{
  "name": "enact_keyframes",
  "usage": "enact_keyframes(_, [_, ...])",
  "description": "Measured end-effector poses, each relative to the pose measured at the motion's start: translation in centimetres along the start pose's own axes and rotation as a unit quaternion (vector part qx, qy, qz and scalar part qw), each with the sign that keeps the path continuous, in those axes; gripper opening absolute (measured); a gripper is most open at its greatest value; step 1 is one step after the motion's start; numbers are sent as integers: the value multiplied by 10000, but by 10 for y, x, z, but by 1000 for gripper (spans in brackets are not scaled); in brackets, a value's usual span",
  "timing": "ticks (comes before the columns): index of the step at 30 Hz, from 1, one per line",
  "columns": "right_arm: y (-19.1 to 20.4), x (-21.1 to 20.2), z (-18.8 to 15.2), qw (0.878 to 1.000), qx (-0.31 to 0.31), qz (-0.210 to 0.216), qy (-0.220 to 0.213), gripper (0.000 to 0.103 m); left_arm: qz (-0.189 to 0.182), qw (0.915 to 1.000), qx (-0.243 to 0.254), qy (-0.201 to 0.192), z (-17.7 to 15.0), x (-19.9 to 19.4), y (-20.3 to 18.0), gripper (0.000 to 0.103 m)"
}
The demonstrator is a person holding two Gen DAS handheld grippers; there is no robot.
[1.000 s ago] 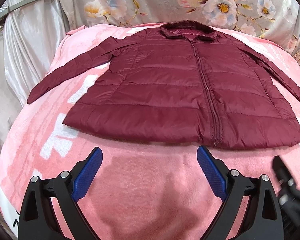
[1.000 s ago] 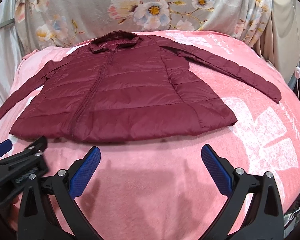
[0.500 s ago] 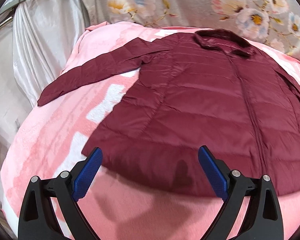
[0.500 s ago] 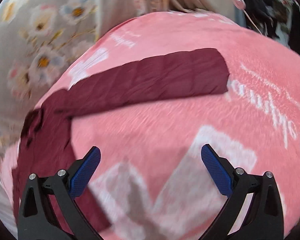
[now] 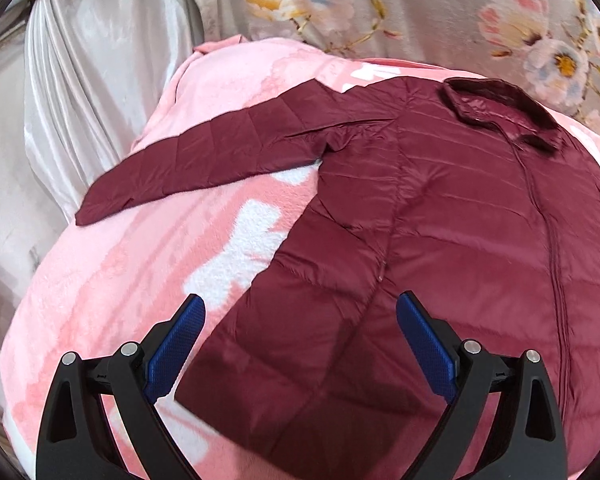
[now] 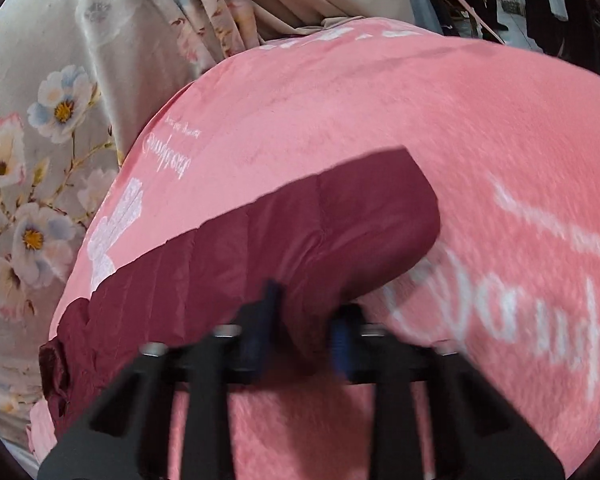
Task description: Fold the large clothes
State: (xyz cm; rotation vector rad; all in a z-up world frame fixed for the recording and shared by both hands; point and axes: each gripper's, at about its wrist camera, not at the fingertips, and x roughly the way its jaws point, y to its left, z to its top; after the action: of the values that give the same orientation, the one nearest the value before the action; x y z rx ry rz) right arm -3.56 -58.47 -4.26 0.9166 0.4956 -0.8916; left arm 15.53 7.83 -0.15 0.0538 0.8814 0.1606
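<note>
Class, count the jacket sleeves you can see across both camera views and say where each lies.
2. One sleeve lies flat on the pink blanket; the other sleeve sits between the closing right claw pads.

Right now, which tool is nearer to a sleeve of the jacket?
Right. The right tool is closing on one sleeve; the left tool hovers open over the jacket's body, apart from the other sleeve.

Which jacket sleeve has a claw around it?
The sleeve in the right wrist view: the right claw is closing with its fabric between the pads. The other sleeve lies flat, untouched, beyond the open left claw.
</note>
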Motion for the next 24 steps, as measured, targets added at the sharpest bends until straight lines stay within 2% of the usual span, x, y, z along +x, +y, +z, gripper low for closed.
enact_keyframes(2, [41,-15,4,9989,-421,135,-181,8,79,9999,-50,42,4,9,3,94])
enact_keyframes(4, [103,-40,-5,9907,-1179,558,-387,8,156,9998,-66,56,5,15,6,94])
enact_keyframes(7, [199,-79,-42,9628,-2278,1368,-490,8,193,9997,-131,110,6,24,11,94])
enact_keyframes(8, [231,-90,-61,9496,-2618,1661,-456,8,200,9996,-158,125,6,26,13,94])
enact_keyframes(12, [329,-107,-144,8996,-3559,2532,7,8,207,9993,-276,169,6,32,22,94])
enact_keyframes(17, [393,-101,-254,8511,-4290,2948,689,9,147,9989,-407,176,12,38,36,94])
enact_keyframes(20, [409,-98,-299,8253,-4506,3217,1111,11,-65,9988,-466,160,20,39,41,94])
enact_keyframes(22, [412,-103,-312,8176,-4552,3336,1142,29,-338,9980,-507,139,29,38,40,94])
enact_keyframes(23, [410,-107,-313,8168,-4532,3396,1102,35,-577,9969,-524,132,35,37,38,94])
enact_keyframes(24, [405,-114,-308,8194,-4462,3452,1017,46,-712,9960,-532,132,38,36,36,94])
